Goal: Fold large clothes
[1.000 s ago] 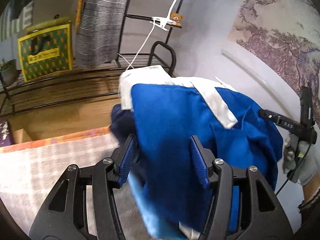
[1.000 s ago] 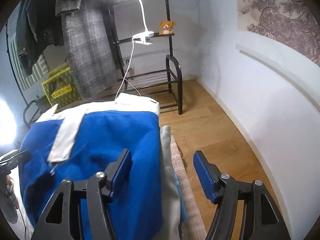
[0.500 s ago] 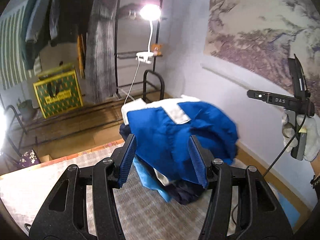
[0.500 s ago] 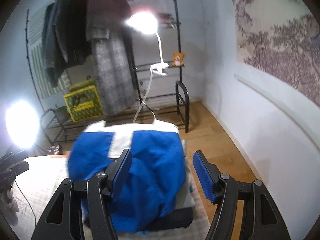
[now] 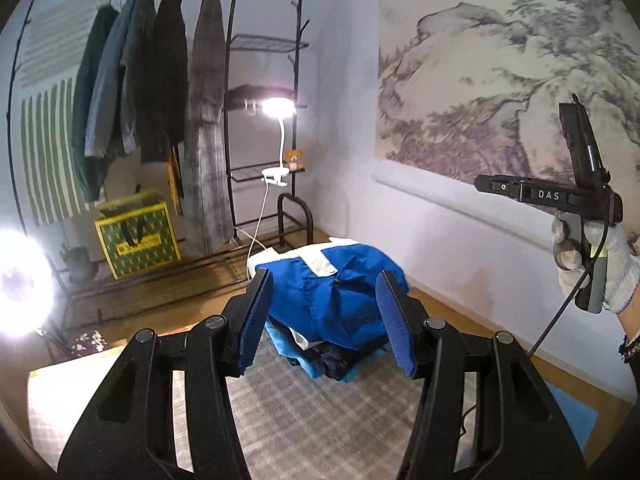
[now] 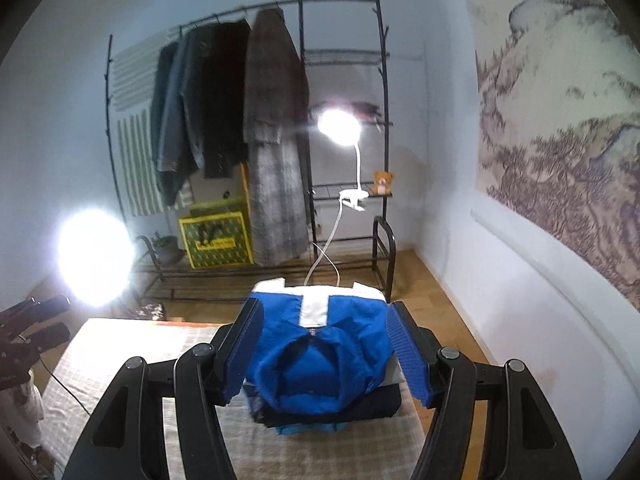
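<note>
Blue jacket tops pile — lower garments mostly hidden.

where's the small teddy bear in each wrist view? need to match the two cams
Left wrist: teddy bear sits on a rack shelf, upper middle of the picture, just right of the white clip lamp.
Right wrist: teddy bear sits right of centre, at the shelf's right end, just right of the same clip lamp.
Shared landmark: the blue and white jacket on the pile, below the bear in both views.
</note>
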The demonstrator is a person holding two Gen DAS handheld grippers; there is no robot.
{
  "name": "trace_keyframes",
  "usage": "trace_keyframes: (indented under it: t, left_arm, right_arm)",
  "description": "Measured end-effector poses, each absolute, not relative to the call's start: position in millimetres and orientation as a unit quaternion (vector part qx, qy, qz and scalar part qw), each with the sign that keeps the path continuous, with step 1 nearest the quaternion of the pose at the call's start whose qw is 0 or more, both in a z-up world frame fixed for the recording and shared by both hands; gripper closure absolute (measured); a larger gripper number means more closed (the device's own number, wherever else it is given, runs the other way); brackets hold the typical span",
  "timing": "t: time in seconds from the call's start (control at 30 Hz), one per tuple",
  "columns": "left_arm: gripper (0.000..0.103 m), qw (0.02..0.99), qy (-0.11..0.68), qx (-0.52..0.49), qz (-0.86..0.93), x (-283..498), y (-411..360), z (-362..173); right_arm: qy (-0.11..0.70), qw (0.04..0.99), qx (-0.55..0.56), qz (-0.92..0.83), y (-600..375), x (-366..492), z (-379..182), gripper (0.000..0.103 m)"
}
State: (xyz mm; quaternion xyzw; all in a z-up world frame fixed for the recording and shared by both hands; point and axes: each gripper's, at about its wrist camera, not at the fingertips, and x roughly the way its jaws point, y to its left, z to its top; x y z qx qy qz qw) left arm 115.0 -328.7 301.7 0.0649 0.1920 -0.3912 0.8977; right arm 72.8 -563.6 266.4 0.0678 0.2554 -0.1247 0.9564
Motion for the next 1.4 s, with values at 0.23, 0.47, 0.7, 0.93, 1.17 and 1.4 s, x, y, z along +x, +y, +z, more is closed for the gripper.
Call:
trace_keyframes:
  t: [0.23, 0.47, 0.7, 0.93, 1.17, 1.4]
  left_arm:
    - [0.046, 0.901, 0.165, 0.066, -0.396, 53, -291, 337]
    - [0.046, 0.899, 0.163, 0.069, -0.4, 6, -263, 348]
    - [0.035, 0.897, 0.173, 0.056, -0.404, -18, -235, 339]
    - [0.019, 0.891, 0.205, 0.061, -0.4, -24, -220, 294]
    - [0.013, 0.894, 0.225, 0.072, -0.38, -22, -216, 243]
    - [0.0, 0.901, 0.229, 0.075, -0.36, -18, -215, 216]
  right_arm:
    - [0.236, 0.964, 0.057, -0.108, -520, 21, 305, 0.036]
    - [0.225, 0.968, 0.065, -0.09, -485, -22, 321, 0.036]
    - [0.231, 0.966, 0.077, -0.086, -463, -50, 313, 0.026]
    - [0.243, 0.962, 0.058, -0.108, -435, -69, 274, 0.009]
    - [0.253, 0.955, 0.068, -0.138, -429, -72, 227, 0.0]
    - [0.266, 0.945, 0.092, -0.166, -430, -60, 183, 0.0]
